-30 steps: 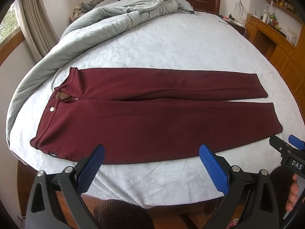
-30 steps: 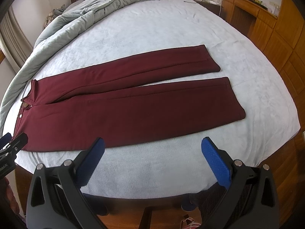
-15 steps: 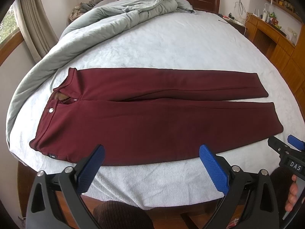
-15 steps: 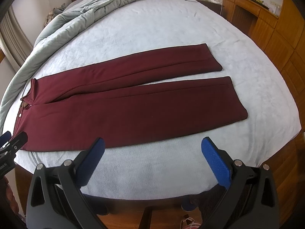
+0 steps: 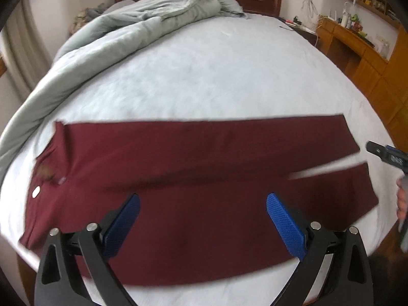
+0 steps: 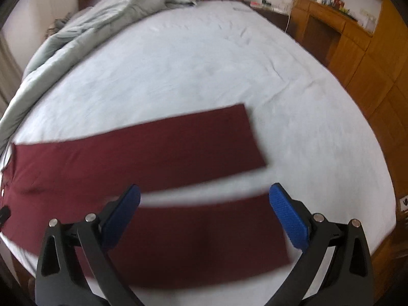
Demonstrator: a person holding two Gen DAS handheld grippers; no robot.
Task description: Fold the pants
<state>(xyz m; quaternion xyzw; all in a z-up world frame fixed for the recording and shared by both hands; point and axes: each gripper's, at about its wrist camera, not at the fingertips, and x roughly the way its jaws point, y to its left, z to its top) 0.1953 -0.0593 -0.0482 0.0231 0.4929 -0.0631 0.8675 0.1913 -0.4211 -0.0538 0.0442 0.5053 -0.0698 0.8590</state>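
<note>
Dark red pants [image 5: 199, 168] lie flat across the near part of the bed, waistband with a white button [image 5: 36, 192] at the left, both leg ends at the right. They also show in the right wrist view [image 6: 142, 158]. My left gripper [image 5: 202, 219] is open and empty, hovering over the near leg toward the waist half. My right gripper [image 6: 204, 211] is open and empty above the near leg close to its hem. The right gripper's tip [image 5: 385, 151] shows at the right edge of the left wrist view. Both views are motion-blurred.
The bed has a pale sheet [image 5: 204, 76]. A grey duvet [image 5: 122, 33] is bunched along the far left side and headboard. Wooden cabinets [image 6: 357, 51] stand along the right of the bed. The bed's near edge is just below the pants.
Both grippers have moved forward and over the bed, from in front of the near edge to above the near pant leg. The pants have not moved. Jaws stay open.
</note>
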